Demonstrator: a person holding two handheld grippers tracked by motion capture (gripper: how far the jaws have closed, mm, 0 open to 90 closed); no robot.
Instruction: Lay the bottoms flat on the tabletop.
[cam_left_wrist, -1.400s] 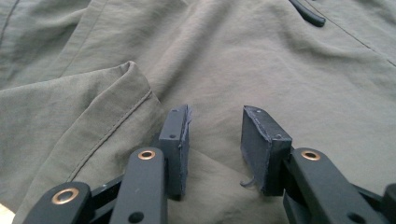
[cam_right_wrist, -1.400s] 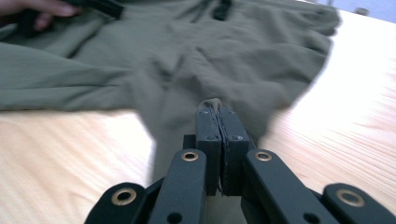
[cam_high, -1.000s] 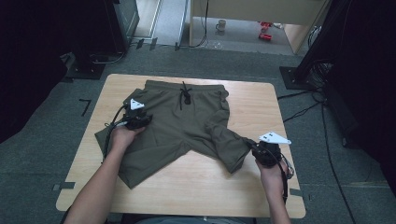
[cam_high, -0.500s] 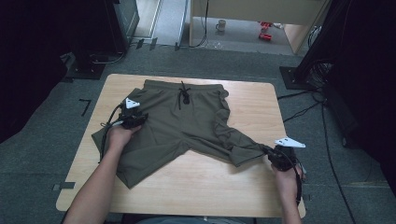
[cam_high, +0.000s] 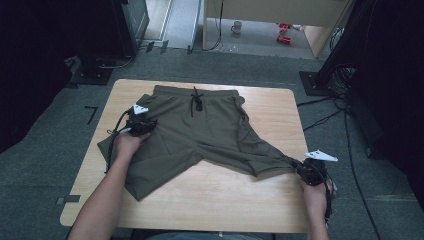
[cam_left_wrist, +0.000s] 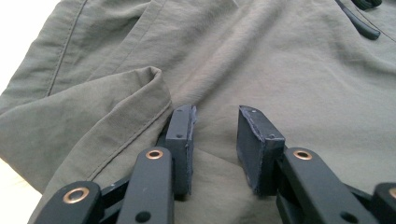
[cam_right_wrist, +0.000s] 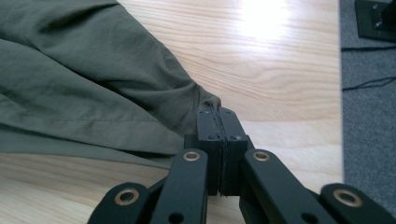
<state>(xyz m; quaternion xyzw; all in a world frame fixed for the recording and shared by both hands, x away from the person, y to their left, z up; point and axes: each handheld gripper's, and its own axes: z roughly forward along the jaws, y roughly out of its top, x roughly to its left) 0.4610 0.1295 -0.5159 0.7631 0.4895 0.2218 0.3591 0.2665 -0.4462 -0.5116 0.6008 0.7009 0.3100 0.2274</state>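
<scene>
Jaws first: your right gripper (cam_right_wrist: 219, 114) is pinched fully together on the corner of one leg hem of the olive-green woven shorts (cam_high: 200, 137), with a small nub of cloth poking out above the two black pads in the right gripper view. Your left gripper (cam_left_wrist: 215, 116) stands partly open, its jaws having just been closing a little; the pads (cam_left_wrist: 180, 140) rest down on the fabric with a band of cloth lying in the gap between them, not squeezed. A folded-over hem edge rises just beside the left pad.

You have the shorts spread flat on the light wooden table (cam_high: 270, 105), waistband toward the far edge with its dark drawstring (cam_high: 196, 101) knotted at the middle. The leg on your left side lies broad and flat and reaches to the table's left edge. The other leg is drawn out into a long taut point toward the near right corner, where your right gripper (cam_high: 307, 172) has it. The cloth shows soft creases running along that stretched leg.

Your left hand (cam_high: 129, 142) sits on the shorts near the waistband's left end, forearm coming in from the near edge, gripper (cam_high: 140, 122) pointing away from you. Your right hand (cam_high: 315, 192) is low at the near right corner; whether it touches the tabletop is hard to tell from above.
</scene>
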